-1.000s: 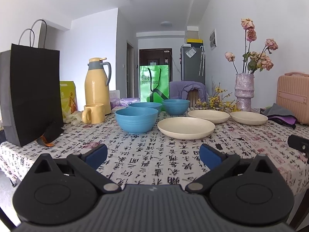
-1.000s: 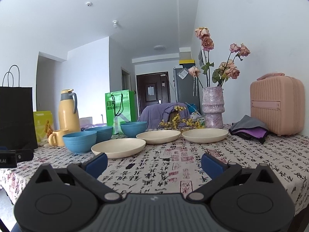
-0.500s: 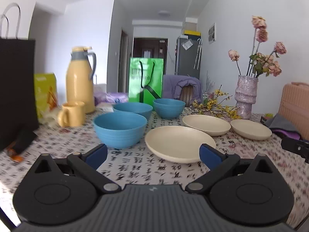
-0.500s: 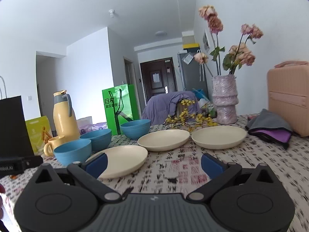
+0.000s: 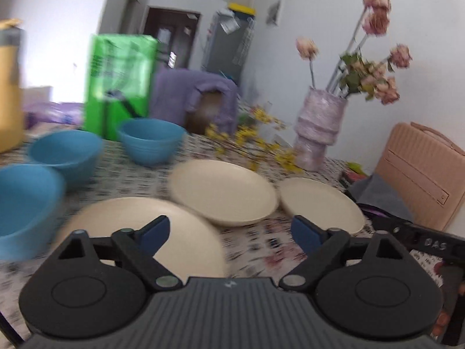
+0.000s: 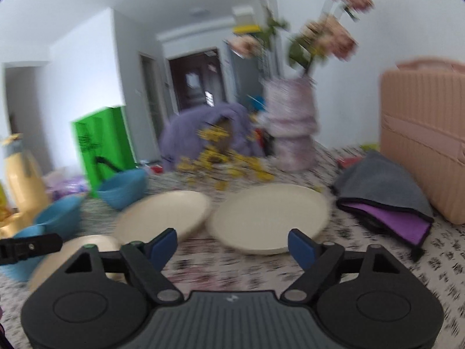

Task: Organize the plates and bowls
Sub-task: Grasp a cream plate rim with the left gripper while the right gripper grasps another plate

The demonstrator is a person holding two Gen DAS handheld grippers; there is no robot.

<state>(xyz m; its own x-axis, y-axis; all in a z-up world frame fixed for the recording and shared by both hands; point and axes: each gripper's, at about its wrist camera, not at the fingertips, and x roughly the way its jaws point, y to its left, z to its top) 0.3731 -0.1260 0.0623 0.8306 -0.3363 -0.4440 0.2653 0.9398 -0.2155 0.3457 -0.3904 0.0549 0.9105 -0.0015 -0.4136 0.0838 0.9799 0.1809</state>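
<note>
Plates and bowls are looming larger as you are bringing both claws in over the table (image 5: 252, 241).
Three cream plates (image 5: 222, 192) are lying in a row right of the three blue bowls (image 5: 151, 141). Your left claw (image 5: 229, 231) is narrowing, nothing between its pads, above the nearest plate (image 5: 139, 232). Your right claw (image 6: 232, 245) is also narrowing, empty, before the far-right plate (image 6: 268, 213). A second ago both were standing wider and farther back.
</note>
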